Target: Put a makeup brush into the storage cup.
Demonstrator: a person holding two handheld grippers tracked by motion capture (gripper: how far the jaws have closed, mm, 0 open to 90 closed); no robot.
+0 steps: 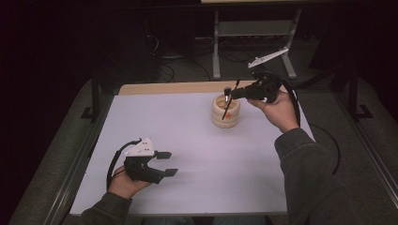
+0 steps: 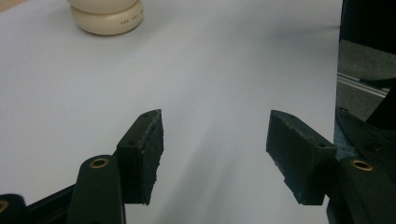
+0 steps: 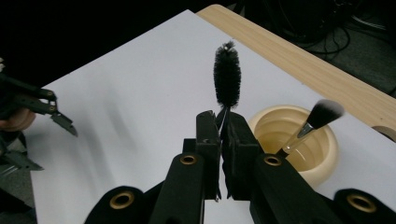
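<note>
Right hand-held gripper [image 3: 223,126], clamped shut on the bottle brush [image 3: 227,74], hangs just beside the cream pot [image 3: 322,161]. Brush's long axis runs on past the fingertips. Left hand-held gripper [image 2: 215,144], wide open and empty, lies well apart.

Dim room, dark surroundings; white table [image 1: 197,154] lit evenly from above, soft shadows cast; slight motion blur seen on makeup brush [image 3: 317,119], near jaws soft

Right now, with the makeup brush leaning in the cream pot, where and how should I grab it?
Grip the makeup brush on its thin handle just below the bristle head, coming from above the cream pot. It leans on the rim with the bristles up and its lower end deep in the pot.
</note>
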